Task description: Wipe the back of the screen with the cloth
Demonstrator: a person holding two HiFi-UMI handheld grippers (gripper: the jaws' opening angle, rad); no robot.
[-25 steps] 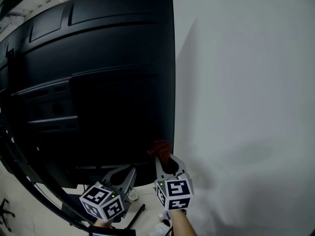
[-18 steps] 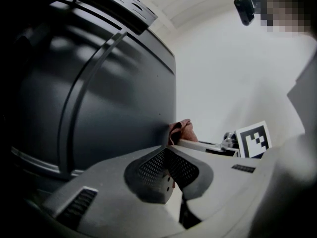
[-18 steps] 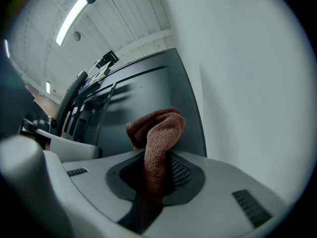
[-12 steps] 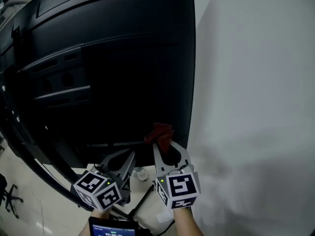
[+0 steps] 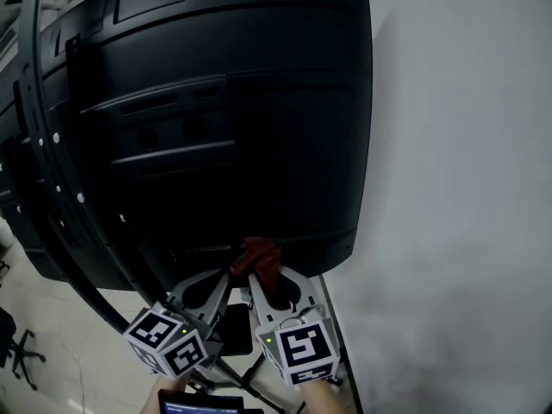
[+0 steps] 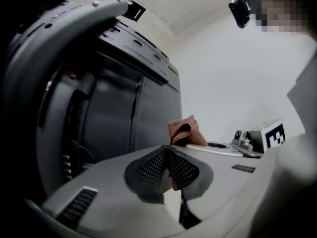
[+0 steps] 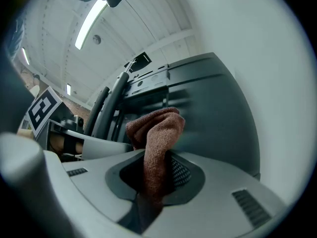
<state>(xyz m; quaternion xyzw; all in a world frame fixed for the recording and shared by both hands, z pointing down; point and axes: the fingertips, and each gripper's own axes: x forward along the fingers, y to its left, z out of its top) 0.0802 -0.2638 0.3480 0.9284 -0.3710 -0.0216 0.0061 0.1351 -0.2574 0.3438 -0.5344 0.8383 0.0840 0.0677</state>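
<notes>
- Over the last second the cloth [image 5: 259, 254] has slid left along the bottom strip of the screen [image 5: 241, 102], away from the lower right corner where it sat earlier.
- The right gripper [image 5: 269, 281] has its jaws clamped on the reddish-brown cloth, whose bunched end sticks out past the tips toward the black panel.
- Whether the cloth is actually pressing on the plastic is hard to say from the head view; it looks to be touching or just short of the lower edge.
- The left gripper [image 5: 211, 287] sits just beside the right one, jaws closed together with nothing of its own between them.
- Judged from this, the wipe is under way but early: only the bottom band has been covered, and the large area above is untouched.
- The back is matt black plastic with raised ridges and recessed panels that may trap dust.
- A curved dark stand arm [image 5: 52, 136] runs down the left, a plain white wall [image 5: 466, 188] stands close on the right, and pale floor [image 5: 34, 317] shows below.
</notes>
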